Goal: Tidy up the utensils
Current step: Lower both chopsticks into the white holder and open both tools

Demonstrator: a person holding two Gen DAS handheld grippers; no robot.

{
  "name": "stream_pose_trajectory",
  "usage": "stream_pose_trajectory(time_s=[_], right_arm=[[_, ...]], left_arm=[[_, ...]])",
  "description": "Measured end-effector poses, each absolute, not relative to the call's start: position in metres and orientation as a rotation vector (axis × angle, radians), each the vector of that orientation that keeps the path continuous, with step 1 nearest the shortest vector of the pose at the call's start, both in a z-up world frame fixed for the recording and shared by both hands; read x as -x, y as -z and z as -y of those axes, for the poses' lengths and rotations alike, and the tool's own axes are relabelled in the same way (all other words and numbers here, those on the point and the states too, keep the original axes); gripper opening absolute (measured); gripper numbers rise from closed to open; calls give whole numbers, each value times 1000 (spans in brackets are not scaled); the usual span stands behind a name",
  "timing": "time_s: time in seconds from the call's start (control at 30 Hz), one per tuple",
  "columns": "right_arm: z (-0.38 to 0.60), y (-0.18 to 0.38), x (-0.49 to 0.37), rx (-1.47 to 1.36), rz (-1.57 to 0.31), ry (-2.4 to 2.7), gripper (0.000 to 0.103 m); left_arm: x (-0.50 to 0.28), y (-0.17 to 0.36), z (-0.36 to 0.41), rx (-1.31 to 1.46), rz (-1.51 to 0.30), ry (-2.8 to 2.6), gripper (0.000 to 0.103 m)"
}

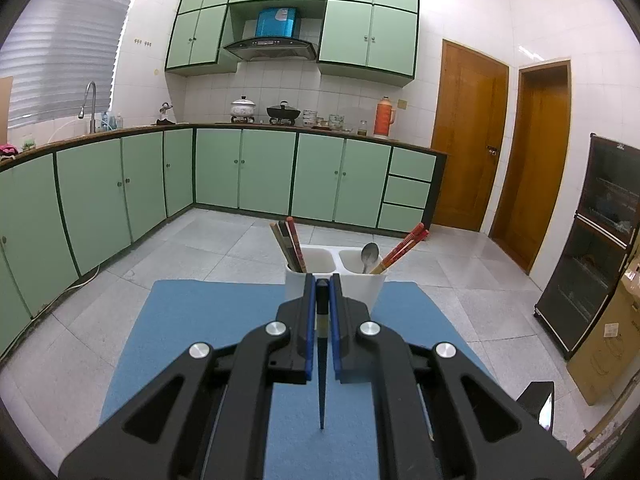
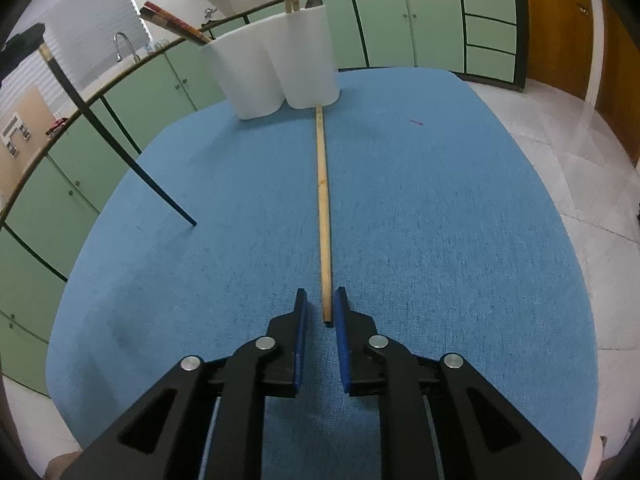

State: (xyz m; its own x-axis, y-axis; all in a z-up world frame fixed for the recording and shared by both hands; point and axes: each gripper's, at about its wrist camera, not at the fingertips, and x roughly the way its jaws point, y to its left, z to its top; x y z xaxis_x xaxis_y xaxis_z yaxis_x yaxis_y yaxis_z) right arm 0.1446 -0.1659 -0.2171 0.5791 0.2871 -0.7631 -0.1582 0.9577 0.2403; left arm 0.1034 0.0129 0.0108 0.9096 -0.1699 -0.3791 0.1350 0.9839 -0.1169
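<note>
Left gripper (image 1: 321, 280) pinches a dark chopstick (image 1: 321, 380) upright, tip on the mat (image 2: 440, 240), ready for the holder (image 1: 304, 284). Right gripper (image 2: 321, 298) stands spread around the near end of the bamboo chopstick (image 2: 324, 216), poised to grasp.

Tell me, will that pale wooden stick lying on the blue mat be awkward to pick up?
Probably somewhat. The wooden chopstick looks thin and round, so it may roll sideways if nudged. It lies flat on the blue mat, leaving little to grab. It looks stiff and light; the right gripper straddles its near end, so it should lift without bending.
</note>
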Motion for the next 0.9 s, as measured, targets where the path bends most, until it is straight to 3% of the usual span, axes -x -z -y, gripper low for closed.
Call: stream_pose_trajectory(time_s=[0.17,0.4,0.9], right_arm=[[158,217,-137,-61,-878,-229,5],[162,208,-134,-50,-850,-215,4],[195,65,-127,-104,-540,-252,4]], left_arm=[[-103,-10,-13,87,-398,159,6],[-102,-10,-13,92,-395,159,6],[-99,-34,-2,88,-320,174,6]])
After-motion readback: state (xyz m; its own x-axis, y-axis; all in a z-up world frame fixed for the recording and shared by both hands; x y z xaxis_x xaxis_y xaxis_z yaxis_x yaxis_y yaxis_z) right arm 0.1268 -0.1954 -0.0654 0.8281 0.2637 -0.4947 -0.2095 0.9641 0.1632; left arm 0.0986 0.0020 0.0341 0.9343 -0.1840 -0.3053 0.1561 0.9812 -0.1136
